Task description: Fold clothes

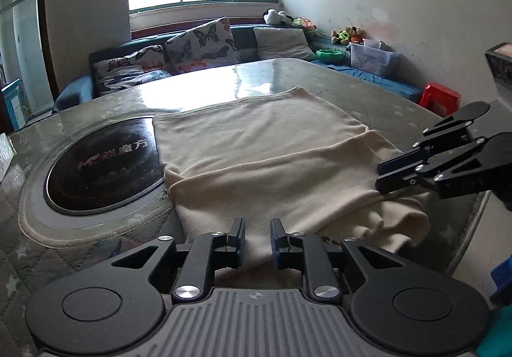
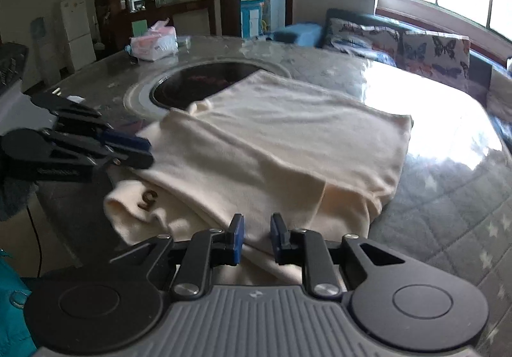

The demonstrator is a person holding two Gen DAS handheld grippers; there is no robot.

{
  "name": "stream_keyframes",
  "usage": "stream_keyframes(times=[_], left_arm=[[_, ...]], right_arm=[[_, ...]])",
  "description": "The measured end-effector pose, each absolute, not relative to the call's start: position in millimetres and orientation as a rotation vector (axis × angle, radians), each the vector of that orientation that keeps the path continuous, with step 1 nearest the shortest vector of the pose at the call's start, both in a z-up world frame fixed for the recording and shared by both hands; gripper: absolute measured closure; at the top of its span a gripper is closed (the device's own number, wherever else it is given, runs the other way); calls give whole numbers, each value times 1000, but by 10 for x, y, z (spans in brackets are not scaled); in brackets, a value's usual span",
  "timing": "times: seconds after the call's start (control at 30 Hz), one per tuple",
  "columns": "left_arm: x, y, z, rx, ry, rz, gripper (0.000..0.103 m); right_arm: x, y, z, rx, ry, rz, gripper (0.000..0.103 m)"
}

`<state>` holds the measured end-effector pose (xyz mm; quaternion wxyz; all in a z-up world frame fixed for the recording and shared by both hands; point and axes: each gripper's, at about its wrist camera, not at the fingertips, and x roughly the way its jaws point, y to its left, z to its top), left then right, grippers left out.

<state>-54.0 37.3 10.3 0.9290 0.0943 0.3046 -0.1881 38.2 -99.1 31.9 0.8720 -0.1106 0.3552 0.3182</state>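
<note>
A cream garment (image 1: pixel 262 145) lies partly folded on the glass-topped table (image 1: pixel 224 81), its near part bunched at the table edge. My left gripper (image 1: pixel 257 233) is open, its jaws a narrow gap apart over the near hem, holding nothing. My right gripper (image 1: pixel 384 174) comes in from the right, its fingers close together at the garment's right edge. In the right wrist view the garment (image 2: pixel 272 139) shows a small dark logo (image 2: pixel 148 198). My right gripper (image 2: pixel 257 229) is open there over the near fold. The left gripper (image 2: pixel 140 150) sits at the garment's left edge.
A round black induction hob (image 1: pixel 105 165) is set into the table left of the garment. A pink tissue pack (image 2: pixel 155 43) sits at the far side. A sofa with butterfly cushions (image 1: pixel 198 46), a clear storage box (image 1: pixel 371 57) and a red stool (image 1: pixel 440 99) stand beyond.
</note>
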Motion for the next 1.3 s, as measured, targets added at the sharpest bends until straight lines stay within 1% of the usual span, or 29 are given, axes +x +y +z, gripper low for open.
stream_keyframes(times=[0.03, 0.07, 0.1, 0.13, 0.17, 0.2, 0.43, 0.57, 0.63, 0.67, 0.7, 0.8, 0.9, 1.13, 1.17, 1.23, 1.27, 1.3], left_arm=[[-566, 372, 105, 208, 622, -393, 83], [-592, 372, 108, 223, 620, -401, 79], [-618, 371, 111, 237, 619, -409, 72], [-644, 370, 114, 252, 617, -416, 69], [-670, 369, 116, 267, 615, -424, 64], [-696, 369, 119, 282, 613, -432, 63], [-772, 167, -31, 421, 576, -486, 62], [-796, 65, -103, 487, 543, -513, 62], [-792, 41, -124, 506, 525, -523, 62], [-782, 40, -129, 506, 522, -524, 65], [-769, 41, -132, 503, 519, -526, 73], [-683, 70, -98, 452, 518, -516, 85], [-537, 142, -22, 364, 535, -502, 90], [-190, 251, 74, 237, 571, -488, 92], [-167, 258, 74, 230, 575, -486, 92], [-118, 267, 66, 222, 585, -483, 92], [-109, 271, 61, 220, 589, -484, 92], [-107, 276, 57, 219, 593, -486, 88]], right_arm=[[372, -1000, 326, -229, 740, 667, 85], [362, -1009, 333, -226, 738, 669, 85], [351, -1018, 342, -224, 736, 671, 85], [334, -1033, 363, -225, 733, 674, 84], [312, -1048, 383, -232, 732, 679, 79], [292, -1056, 395, -242, 733, 682, 73], [110, -1123, 456, -319, 740, 699, 69], [28, -1181, 473, -363, 745, 693, 59], [-22, -1200, 480, -387, 745, 700, 58], [-48, -1208, 483, -399, 745, 703, 57], [-77, -1208, 481, -413, 742, 707, 53], [-140, -1184, 464, -451, 730, 723, 48], [-159, -1135, 459, -475, 703, 745, 41], [-90, -922, 404, -537, 617, 792, 40], [-69, -885, 387, -543, 610, 795, 42], [-12, -833, 358, -539, 606, 806, 45], [26, -813, 345, -532, 615, 808, 52], [64, -795, 332, -524, 625, 809, 62]])
